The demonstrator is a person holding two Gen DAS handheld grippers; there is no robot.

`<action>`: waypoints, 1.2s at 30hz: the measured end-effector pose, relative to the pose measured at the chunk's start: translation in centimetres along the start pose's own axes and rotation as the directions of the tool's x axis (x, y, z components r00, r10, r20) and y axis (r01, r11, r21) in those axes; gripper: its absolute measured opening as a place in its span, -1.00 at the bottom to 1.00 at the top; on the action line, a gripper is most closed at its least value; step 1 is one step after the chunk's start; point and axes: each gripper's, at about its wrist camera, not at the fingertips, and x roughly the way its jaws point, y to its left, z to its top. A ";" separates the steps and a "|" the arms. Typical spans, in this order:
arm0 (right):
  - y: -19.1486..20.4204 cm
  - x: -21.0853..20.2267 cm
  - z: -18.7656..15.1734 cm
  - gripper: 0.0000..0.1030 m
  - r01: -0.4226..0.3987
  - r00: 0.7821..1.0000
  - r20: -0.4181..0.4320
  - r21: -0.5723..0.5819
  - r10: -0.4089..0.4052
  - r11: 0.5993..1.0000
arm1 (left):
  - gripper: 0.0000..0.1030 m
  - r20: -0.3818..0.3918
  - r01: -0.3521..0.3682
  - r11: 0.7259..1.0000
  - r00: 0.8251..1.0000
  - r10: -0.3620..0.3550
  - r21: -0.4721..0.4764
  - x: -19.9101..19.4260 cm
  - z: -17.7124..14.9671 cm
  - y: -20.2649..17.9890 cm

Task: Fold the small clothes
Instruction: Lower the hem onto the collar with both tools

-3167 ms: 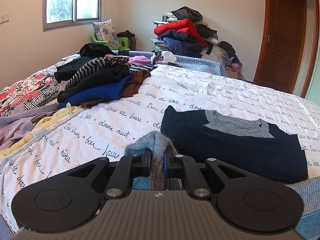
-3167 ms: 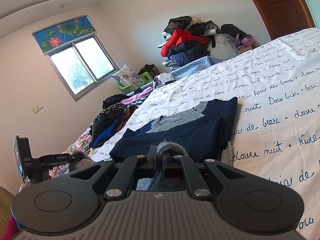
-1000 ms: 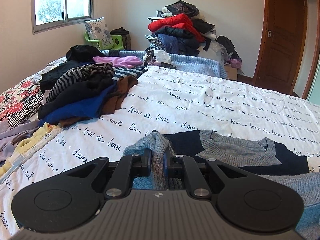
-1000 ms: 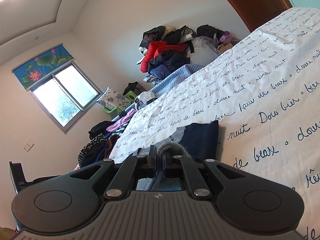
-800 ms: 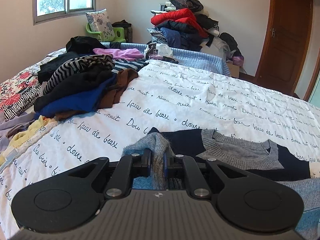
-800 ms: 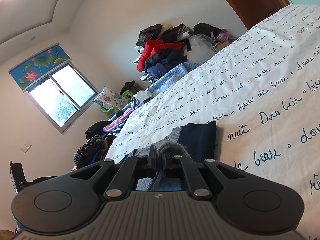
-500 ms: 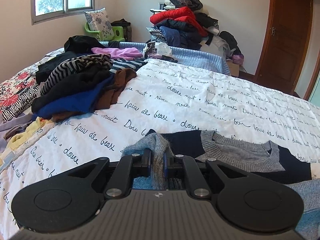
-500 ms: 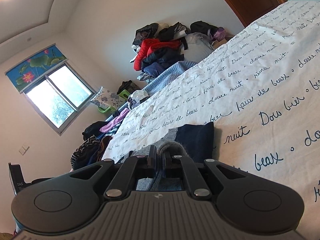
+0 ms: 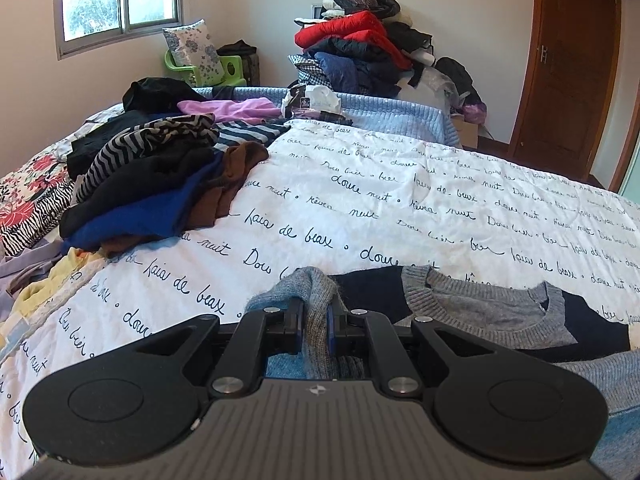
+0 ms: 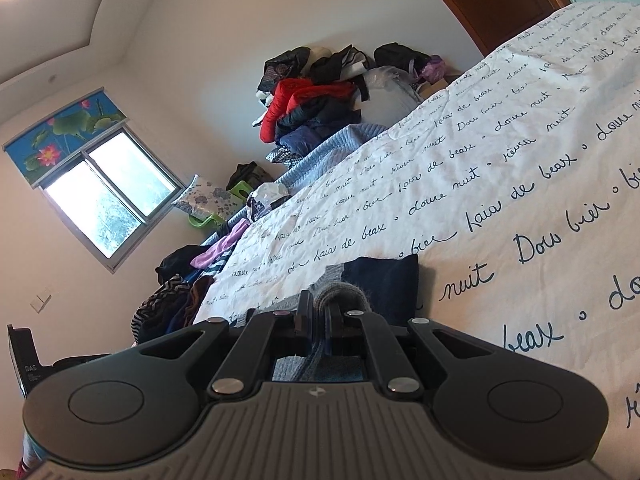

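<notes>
A small navy sweater [image 9: 592, 330] with a grey collar [image 9: 472, 304] and grey-blue hem lies on the white bedspread [image 9: 360, 216] with script writing. My left gripper [image 9: 316, 320] is shut on a bunched grey-blue edge of the sweater [image 9: 316, 288], held over the navy body. My right gripper [image 10: 316, 316] is shut on another grey edge of the same sweater [image 10: 340, 292], with the navy corner [image 10: 384, 284] just beyond it. The folded-over part under both grippers is hidden by their bodies.
A heap of dark, striped, blue and brown clothes [image 9: 152, 184] lies on the bed's left side. A tall pile of jackets [image 9: 356, 48] stands past the bed's far end, beside a wooden door [image 9: 572, 64]. A green chair with a pillow [image 9: 200, 56] is under the window.
Both grippers have carried the grey hem forward over the navy sweater toward its collar. Less of the navy body shows than before. Both stay shut on the fabric.
</notes>
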 end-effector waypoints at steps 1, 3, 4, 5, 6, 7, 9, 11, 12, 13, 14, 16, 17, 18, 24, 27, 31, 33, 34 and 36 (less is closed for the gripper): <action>-0.2 0.2 0.1 -0.88 0.003 1.000 -0.002 0.005 -0.003 1.000 | -0.75 -0.002 0.000 1.000 1.000 0.000 0.002 0.1 0.1 0.0; -0.4 0.4 0.1 -0.88 0.009 1.000 -0.005 0.012 -0.009 1.000 | -0.75 -0.003 0.000 1.000 1.000 0.000 0.003 0.2 0.1 -0.1; -0.4 0.5 0.1 -0.88 0.011 1.000 -0.005 0.014 -0.010 1.000 | -0.75 -0.003 0.002 1.000 1.000 -0.002 0.006 0.2 0.2 -0.2; -0.5 0.5 0.1 -0.88 0.011 1.000 -0.006 0.014 -0.011 1.000 | -0.75 -0.003 0.002 1.000 1.000 -0.002 0.011 0.3 0.3 -0.2; -0.5 0.6 0.1 -0.88 0.012 1.000 -0.006 0.015 -0.012 1.000 | -0.75 -0.001 0.002 1.000 1.000 -0.002 0.015 0.3 0.3 -0.3; -0.5 0.6 0.1 -0.88 0.015 1.000 -0.006 0.016 -0.015 1.000 | -0.75 0.000 0.002 1.000 1.000 -0.002 0.020 0.4 0.4 -0.3; -0.6 0.8 0.1 -0.88 0.018 1.000 -0.008 0.018 -0.018 1.000 | -0.75 -0.001 0.002 1.000 1.000 -0.002 0.028 0.7 0.6 -0.5; -0.9 1.0 0.2 -0.88 0.023 1.000 -0.009 0.026 -0.022 0.999 | -0.75 -0.011 0.003 1.000 1.000 -0.003 0.027 1.3 0.8 -0.6; -1.0 1.2 0.2 -0.88 0.025 1.000 -0.009 0.029 -0.025 0.999 | -0.75 -0.018 0.006 1.000 1.000 -0.006 0.027 1.6 0.8 -0.7; -1.2 1.3 0.2 -0.88 0.029 1.000 -0.010 0.034 -0.029 0.999 | -0.75 -0.028 0.013 0.999 1.000 -0.012 0.030 2.0 0.9 -0.8; -1.3 1.5 0.3 -0.88 0.031 0.999 -0.013 0.041 -0.031 0.999 | -0.75 -0.039 0.020 0.999 0.999 -0.019 0.032 2.4 0.9 -0.8; -1.7 1.8 0.3 -0.88 0.032 0.999 -0.019 0.059 -0.031 0.998 | -0.75 -0.060 0.030 0.999 0.998 -0.028 0.028 3.2 0.9 -0.8; -1.9 2.0 0.3 -0.88 0.033 0.999 -0.022 0.067 -0.032 0.997 | -0.75 -0.069 0.032 0.999 0.997 -0.031 0.020 3.6 1.0 -0.7; -2.1 2.2 0.3 -0.88 0.035 0.999 -0.024 0.075 -0.034 0.997 | -0.75 -0.076 0.034 0.999 0.997 -0.033 0.014 4.0 1.0 -0.6; -3.4 3.2 0.5 -0.88 0.028 0.999 -0.042 0.135 -0.022 0.990 | -0.75 -0.138 0.064 0.997 0.988 -0.069 -0.036 6.1 1.4 0.4; -3.8 3.7 0.7 -0.88 0.017 0.998 -0.055 0.164 -0.008 0.986 | -0.75 -0.164 0.077 0.994 0.982 -0.088 -0.074 7.2 1.6 0.9; -4.3 4.6 1.1 -0.88 -0.006 0.996 -0.083 0.222 0.025 0.975 | -0.73 -0.200 0.109 0.984 0.970 -0.137 -0.145 8.7 1.8 1.6; -4.6 5.1 1.4 -0.87 -0.014 0.995 -0.092 0.263 0.039 0.965 | -0.70 -0.201 0.117 0.975 0.967 -0.154 -0.187 9.2 1.9 2.0; -4.7 5.3 1.6 -0.87 -0.025 0.994 -0.095 0.280 0.054 0.960 | -0.69 -0.201 0.124 0.969 0.965 -0.168 -0.212 9.4 1.9 2.3; -4.8 5.8 2.0 -0.87 -0.026 0.992 -0.108 0.297 0.061 0.954 | -0.65 -0.202 0.133 0.947 0.959 -0.197 -0.294 10.0 2.1 3.1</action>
